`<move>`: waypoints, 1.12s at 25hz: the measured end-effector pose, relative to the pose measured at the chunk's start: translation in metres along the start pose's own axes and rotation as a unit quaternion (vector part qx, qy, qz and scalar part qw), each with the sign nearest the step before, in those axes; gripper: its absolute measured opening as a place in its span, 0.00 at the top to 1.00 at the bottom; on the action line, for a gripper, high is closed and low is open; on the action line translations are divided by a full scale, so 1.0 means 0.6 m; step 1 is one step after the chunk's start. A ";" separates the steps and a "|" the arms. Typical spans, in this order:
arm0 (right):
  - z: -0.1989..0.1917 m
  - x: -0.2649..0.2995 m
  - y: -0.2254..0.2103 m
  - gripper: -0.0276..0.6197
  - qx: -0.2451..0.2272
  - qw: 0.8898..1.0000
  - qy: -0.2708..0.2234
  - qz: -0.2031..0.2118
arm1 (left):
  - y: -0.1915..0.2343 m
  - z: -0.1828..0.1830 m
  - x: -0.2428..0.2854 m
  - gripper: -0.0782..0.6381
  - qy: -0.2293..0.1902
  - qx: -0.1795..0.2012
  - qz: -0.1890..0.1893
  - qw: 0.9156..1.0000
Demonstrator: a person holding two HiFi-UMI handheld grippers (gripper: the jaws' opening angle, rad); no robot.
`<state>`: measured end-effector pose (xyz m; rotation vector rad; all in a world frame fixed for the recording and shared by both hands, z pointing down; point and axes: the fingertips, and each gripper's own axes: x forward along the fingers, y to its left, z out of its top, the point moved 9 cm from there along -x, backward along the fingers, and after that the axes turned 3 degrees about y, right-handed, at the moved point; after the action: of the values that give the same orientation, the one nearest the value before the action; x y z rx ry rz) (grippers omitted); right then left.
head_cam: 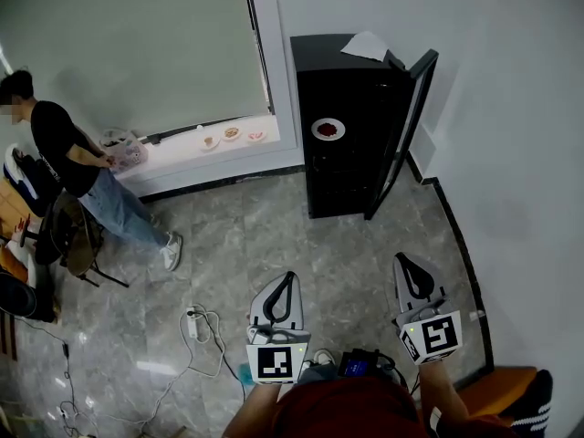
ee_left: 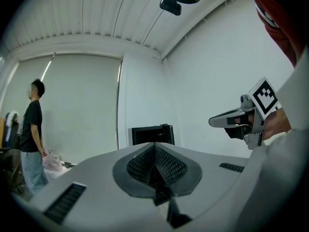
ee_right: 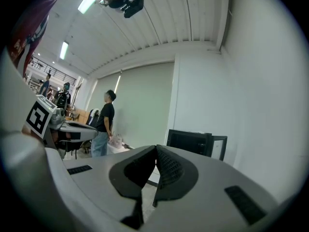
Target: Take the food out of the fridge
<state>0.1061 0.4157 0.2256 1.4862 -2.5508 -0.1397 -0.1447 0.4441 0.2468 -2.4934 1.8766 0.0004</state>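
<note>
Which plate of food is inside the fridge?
The plate with dark red food, alone on a shelf in the open black fridge. The three other plates sit on the windowsill.

Hidden, cut off, too small

Shelves of fridge point(head_cam: 351, 167) lost in dark below plate point(head_cam: 317, 129); red food point(head_cam: 329, 129) too small to name. Three dishes point(head_cam: 231, 135) on window ledge point(head_cam: 178, 158) likewise. Orange object point(head_cam: 497, 391) cut by bottom edge.

No lettering is legible; the left gripper point(head_cam: 289, 277) and right gripper point(head_cam: 400, 259) carry only square markers point(head_cam: 274, 361).
</note>
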 end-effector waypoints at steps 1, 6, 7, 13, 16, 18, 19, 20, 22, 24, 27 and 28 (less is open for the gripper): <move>0.001 0.006 0.002 0.92 0.000 1.000 -0.001 -0.002 | 0.006 0.000 0.004 0.87 -0.002 0.000 0.000 1.000; 0.000 0.031 0.011 0.92 0.001 1.000 -0.009 -0.002 | 0.026 -0.003 0.017 0.87 -0.004 -0.002 0.002 1.000; 0.001 0.036 0.014 0.92 0.000 1.000 -0.011 -0.001 | 0.030 -0.003 0.018 0.87 -0.004 -0.003 0.003 1.000; 0.001 0.080 0.013 0.92 -0.005 0.999 -0.032 0.012 | 0.043 -0.007 0.044 0.87 -0.007 0.000 0.012 1.000; 0.001 0.105 0.004 0.92 -0.011 0.999 -0.046 0.021 | 0.044 -0.007 0.071 0.87 -0.009 -0.003 0.013 1.000; -0.001 0.125 -0.007 0.92 -0.011 0.998 -0.050 0.023 | 0.044 -0.006 0.094 0.87 -0.010 -0.004 0.013 1.000; -0.002 0.135 -0.013 0.92 -0.010 0.998 -0.050 0.024 | 0.044 -0.006 0.106 0.87 -0.009 -0.004 0.012 1.000; -0.003 0.145 -0.021 0.92 -0.010 0.998 -0.050 0.024 | 0.044 -0.006 0.119 0.87 -0.008 -0.003 0.012 1.000; -0.005 0.163 -0.038 0.92 -0.010 0.998 -0.049 0.023 | 0.043 -0.007 0.146 0.87 -0.004 -0.005 0.011 1.000; -0.007 0.183 -0.062 0.92 -0.010 0.999 -0.047 0.023 | 0.040 -0.006 0.180 0.87 -0.003 -0.004 0.010 1.000; -0.012 0.219 -0.104 0.92 -0.006 0.999 -0.043 0.023 | 0.035 -0.004 0.235 0.87 -0.001 -0.004 0.010 1.000; -0.014 0.230 -0.116 0.92 -0.005 0.999 -0.042 0.023 | 0.034 -0.002 0.251 0.87 -0.002 -0.005 0.011 1.000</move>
<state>0.1009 0.2615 0.2370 1.4455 -2.6447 -0.2117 -0.1224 0.2935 0.2457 -2.4769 1.9065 0.0139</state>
